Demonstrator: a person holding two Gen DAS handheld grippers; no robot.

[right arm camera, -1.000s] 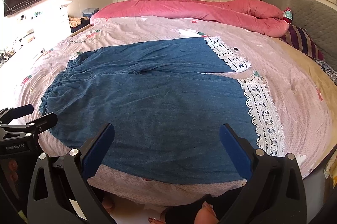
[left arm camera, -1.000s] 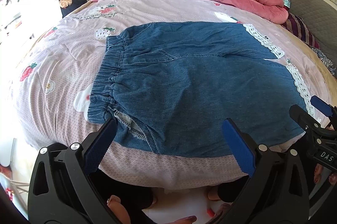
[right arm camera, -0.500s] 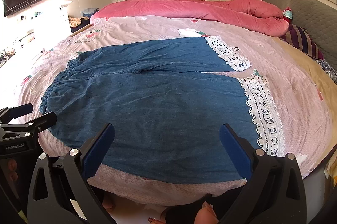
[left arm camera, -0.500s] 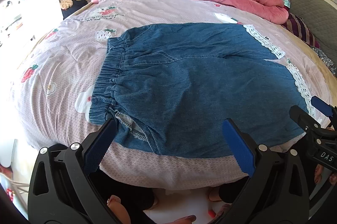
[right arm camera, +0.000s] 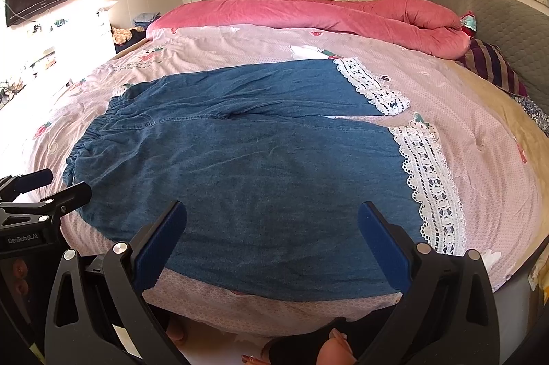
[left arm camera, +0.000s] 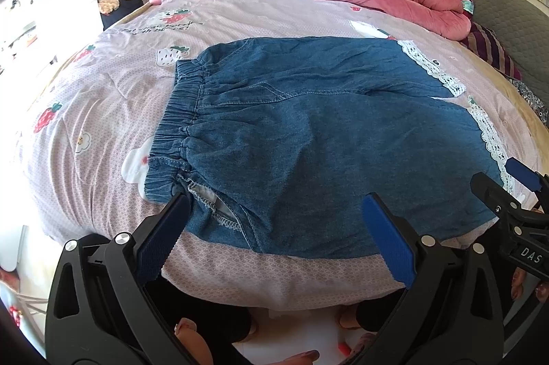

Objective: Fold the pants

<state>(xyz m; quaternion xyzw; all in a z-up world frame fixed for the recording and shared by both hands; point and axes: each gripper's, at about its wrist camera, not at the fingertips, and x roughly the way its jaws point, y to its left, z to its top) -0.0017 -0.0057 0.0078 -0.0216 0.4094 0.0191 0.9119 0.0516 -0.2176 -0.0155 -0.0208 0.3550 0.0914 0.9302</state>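
Blue denim pants [left arm camera: 308, 138] with white lace hems [right arm camera: 429, 173] lie flat on the bed, elastic waistband [left arm camera: 178, 121] to the left, both legs running to the right. They also show in the right wrist view [right arm camera: 257, 166]. My left gripper [left arm camera: 274, 227] is open and empty above the near edge, close to the waistband corner. My right gripper [right arm camera: 271, 234] is open and empty above the near leg's edge. Each gripper shows at the side of the other's view.
The bed has a pink strawberry-print cover [left arm camera: 103, 97]. A rolled pink quilt [right arm camera: 308, 11] lies along the far side, with a striped pillow [right arm camera: 494, 66] and grey headboard [right arm camera: 507, 22] at right. The person's feet [left arm camera: 308, 354] stand on the floor below the bed edge.
Both grippers have drifted slightly forward toward the pants. Both stay open and the pants have not moved.
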